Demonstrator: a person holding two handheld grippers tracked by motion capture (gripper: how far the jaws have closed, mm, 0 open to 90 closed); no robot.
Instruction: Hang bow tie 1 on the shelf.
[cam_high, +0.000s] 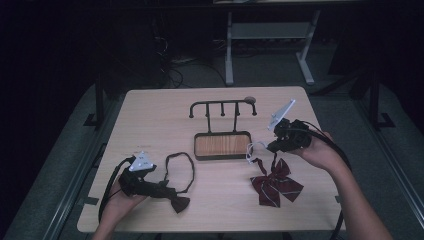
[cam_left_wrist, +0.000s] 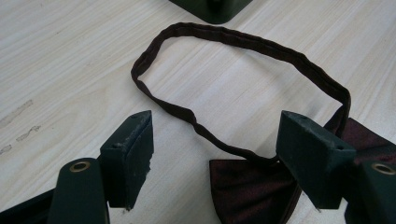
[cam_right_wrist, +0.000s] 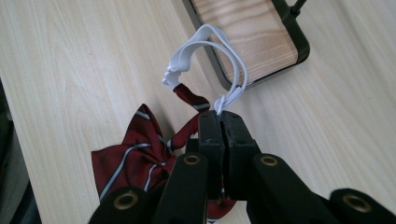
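Note:
A red striped bow tie (cam_high: 276, 185) lies partly on the table at the right, its bow (cam_right_wrist: 128, 163) drooping below the jaws. My right gripper (cam_high: 270, 147) is shut on its white elastic strap (cam_right_wrist: 219, 46), with the jaws pressed together (cam_right_wrist: 222, 119) on the strap's end and lifting it. A dark maroon bow tie (cam_high: 179, 202) with a looped band (cam_left_wrist: 243, 44) lies at the front left. My left gripper (cam_high: 167, 190) is open, its fingertips (cam_left_wrist: 219, 158) standing wide either side of the bow (cam_left_wrist: 252, 191), and I cannot tell whether the right jaw touches it.
A black hook rack (cam_high: 222, 106) on a wooden base (cam_high: 222, 145) stands mid-table; its base corner (cam_right_wrist: 261, 32) lies just beyond the white strap. The person's forearms enter from the bottom. Beyond the table are desk legs (cam_high: 229, 50) and cables on a dark floor.

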